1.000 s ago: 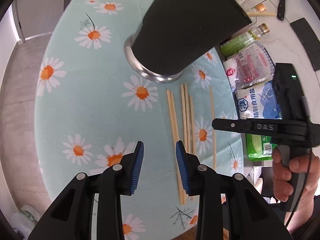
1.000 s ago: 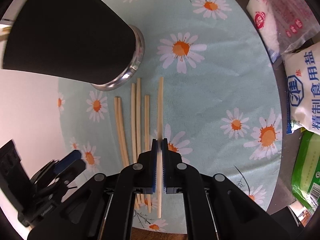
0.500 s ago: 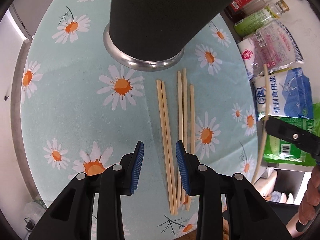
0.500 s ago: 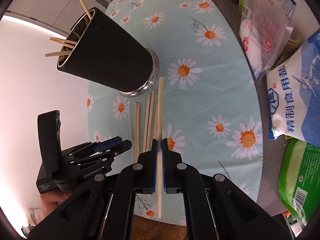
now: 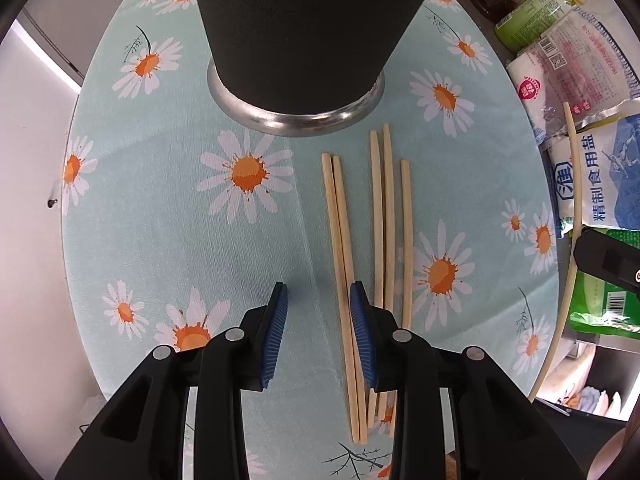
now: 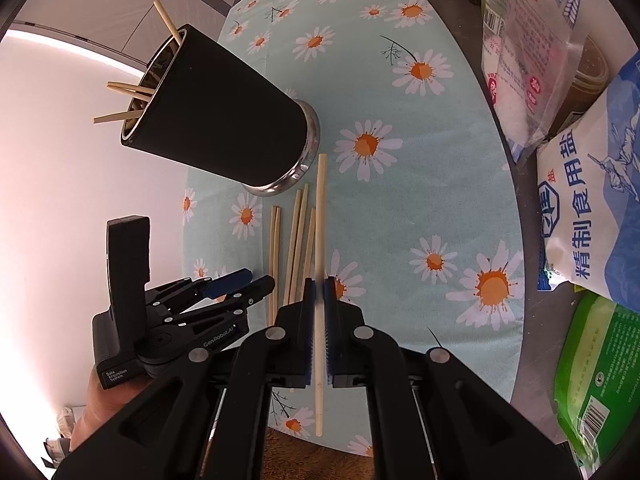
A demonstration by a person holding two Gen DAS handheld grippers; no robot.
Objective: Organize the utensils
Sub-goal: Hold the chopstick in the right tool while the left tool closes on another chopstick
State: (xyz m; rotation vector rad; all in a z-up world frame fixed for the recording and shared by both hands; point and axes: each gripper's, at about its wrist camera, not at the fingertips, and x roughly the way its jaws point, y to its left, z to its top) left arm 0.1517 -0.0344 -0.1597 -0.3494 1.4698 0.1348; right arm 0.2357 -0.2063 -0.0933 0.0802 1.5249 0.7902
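Five bamboo chopsticks lie loose on the daisy-print worktop, centre-right of the left wrist frame, tips toward the black utensil holder with steel base at top centre. A sixth, the held chopstick, is pinched in the right tool, pads narrow and closed on it near its lower third, most of its length sticking forward toward frame centre; it shows again as a thin pale curve at the right edge of the left wrist view. The left tool is wide and holds nothing, low over the worktop at bottom centre, its right pad just beside the leftmost pair of sticks. In the right wrist view the holder sits upper left, rim facing up-left, several chopsticks already inside and splayed out. Salt bag and other packets crowd the right edge of the frame. Likely step: carry the held stick to the holder and drop it in. Risks: the grip is off-centre, so the long free end may swing or pivot between the pads; the tip could catch the rim or the splayed sticks and bounce out; a knock on the tall holder could tip it. The left tool closing from here might grab two sticks or scatter the row.
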